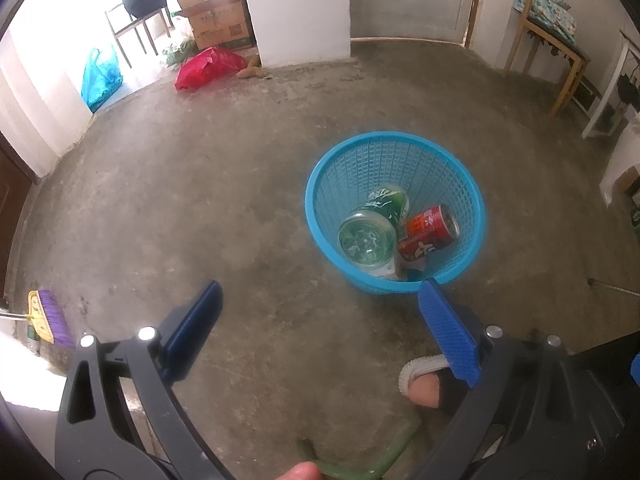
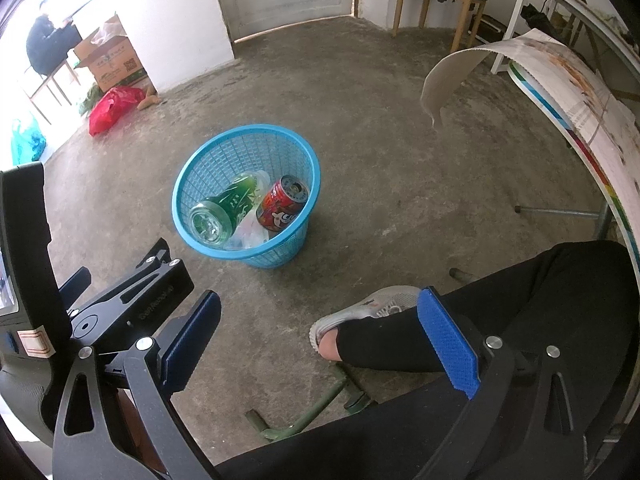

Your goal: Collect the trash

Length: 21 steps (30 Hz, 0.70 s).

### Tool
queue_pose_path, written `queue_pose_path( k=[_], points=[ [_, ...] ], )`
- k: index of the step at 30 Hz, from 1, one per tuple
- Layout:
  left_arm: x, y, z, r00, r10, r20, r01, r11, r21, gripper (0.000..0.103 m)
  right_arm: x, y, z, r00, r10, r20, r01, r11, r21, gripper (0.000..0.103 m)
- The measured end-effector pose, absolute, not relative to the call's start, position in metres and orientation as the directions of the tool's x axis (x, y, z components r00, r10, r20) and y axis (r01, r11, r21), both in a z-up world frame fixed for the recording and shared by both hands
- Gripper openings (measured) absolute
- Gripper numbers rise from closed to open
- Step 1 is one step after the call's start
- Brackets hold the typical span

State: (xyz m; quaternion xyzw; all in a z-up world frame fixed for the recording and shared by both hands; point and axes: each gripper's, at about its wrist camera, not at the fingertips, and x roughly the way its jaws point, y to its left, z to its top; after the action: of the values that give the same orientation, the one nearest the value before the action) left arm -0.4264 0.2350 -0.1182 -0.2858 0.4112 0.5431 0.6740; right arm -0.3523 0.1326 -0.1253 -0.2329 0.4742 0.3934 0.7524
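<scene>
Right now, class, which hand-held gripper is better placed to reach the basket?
Left, probably. The left gripper is open, with the basket just ahead; the right gripper, open too, sits farther back.

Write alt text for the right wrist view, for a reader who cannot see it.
A blue mesh basket stands on a concrete floor, holding a green can, a red can and clear plastic. The right gripper is open and empty in the foreground, above the person's black-trousered leg and grey shoe.

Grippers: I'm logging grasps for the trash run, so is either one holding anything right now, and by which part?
Nothing is held. The left gripper and the right gripper are both open and empty above the floor.
</scene>
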Motion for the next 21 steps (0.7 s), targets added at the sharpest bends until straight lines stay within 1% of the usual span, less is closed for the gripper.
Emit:
queue_pose_path(
  k=[21],
  points=[
    [-0.4242, 0.2348, -0.1265, 0.069, 0.486, -0.871, -0.966, 0.252, 0.065, 0.094, -0.3542, 0.1330, -0.1272, 0.236, 0.367, -0.900, -0.818, 0.575, 0.020, 0.096]
  ],
)
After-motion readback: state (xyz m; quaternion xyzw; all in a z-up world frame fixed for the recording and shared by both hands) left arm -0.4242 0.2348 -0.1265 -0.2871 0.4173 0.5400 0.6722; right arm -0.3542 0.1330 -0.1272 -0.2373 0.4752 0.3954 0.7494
